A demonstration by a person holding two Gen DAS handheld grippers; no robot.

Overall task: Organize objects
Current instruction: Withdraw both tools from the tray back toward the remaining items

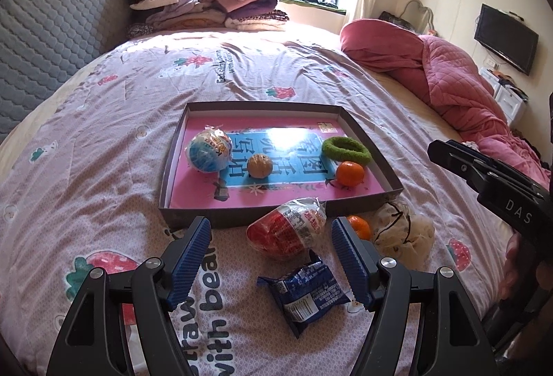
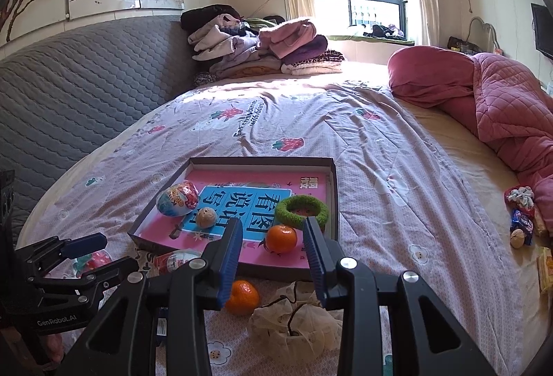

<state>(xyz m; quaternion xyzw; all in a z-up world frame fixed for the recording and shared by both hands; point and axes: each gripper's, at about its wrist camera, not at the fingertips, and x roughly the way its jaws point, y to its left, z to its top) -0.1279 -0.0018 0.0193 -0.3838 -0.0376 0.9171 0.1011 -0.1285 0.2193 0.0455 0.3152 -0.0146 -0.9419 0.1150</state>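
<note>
1. The shallow box (image 1: 349, 120) lay on the bed's strawberry-print cover (image 1: 138, 120) as the collecting place. Inside it sat a blue wrapped egg toy (image 1: 209, 151), a small brown ball (image 1: 258, 166), a green ring (image 1: 345, 150) and an orange (image 1: 350, 173), spread apart on its pink floor.

2. Just outside the near wall, unsorted things waited: a red wrapped egg toy (image 1: 287, 231) against the box edge, a second orange (image 1: 359, 226) beside it, a cream mesh pouch (image 1: 404, 231) to its right, and a blue snack packet (image 1: 304, 293) nearest the camera.

3. The left gripper (image 1: 271, 258) stood wide open and empty, angled down with the red egg and snack packet framed between its fingers; probably it was lining up on one of them, the wide spread suiting the egg's bulk.

4. The right gripper (image 2: 273, 258) was part open, nothing clamped, hovering near the loose orange (image 2: 242, 297) and the pouch (image 2: 293, 324), likely waiting its turn.

5. Further off, more small items (image 2: 522, 224) lay by the pink quilt (image 2: 501, 106), well apart from the box.
</note>
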